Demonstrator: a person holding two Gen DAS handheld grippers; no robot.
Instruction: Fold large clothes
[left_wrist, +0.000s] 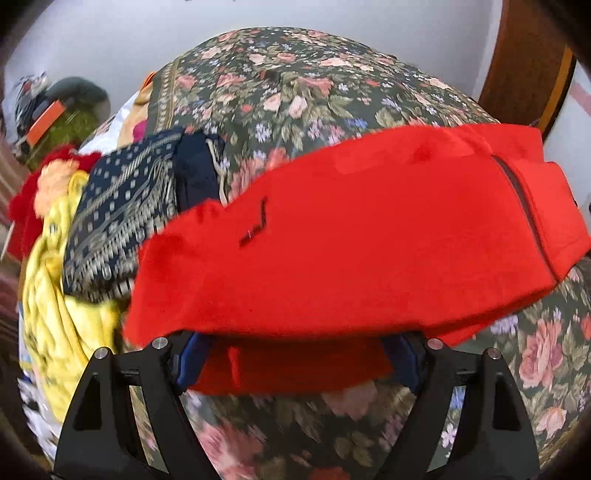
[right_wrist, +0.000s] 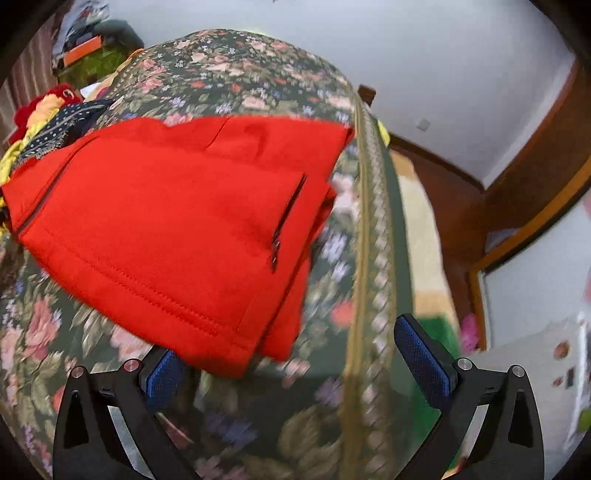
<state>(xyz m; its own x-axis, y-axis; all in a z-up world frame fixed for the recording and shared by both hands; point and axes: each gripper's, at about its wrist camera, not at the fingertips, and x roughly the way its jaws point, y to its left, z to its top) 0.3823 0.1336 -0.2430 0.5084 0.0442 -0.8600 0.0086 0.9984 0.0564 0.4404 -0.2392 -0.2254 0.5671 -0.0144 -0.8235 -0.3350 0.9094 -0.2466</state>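
A red fleece jacket (left_wrist: 351, 240) lies folded into a long band across the flowered bedspread (left_wrist: 295, 81), its front zip (left_wrist: 517, 192) near its right end. My left gripper (left_wrist: 297, 363) is at the jacket's near edge with its jaws wide; a lower red layer sits between the blue pads (left_wrist: 192, 362), and they do not visibly squeeze it. In the right wrist view the same jacket (right_wrist: 166, 221) shows its hem and a zipped pocket (right_wrist: 288, 221). My right gripper (right_wrist: 295, 373) stands open at the jacket's near right corner, which overlaps the left pad (right_wrist: 162, 380).
A heap of other clothes lies at the left: a yellow one (left_wrist: 55, 295), a navy patterned one (left_wrist: 122, 214) and something red and fluffy (left_wrist: 26, 206). The bedspread's braided border (right_wrist: 373, 221) marks the bed's right edge, with a rug (right_wrist: 417, 221) and wooden door frame (right_wrist: 535, 155) beyond.
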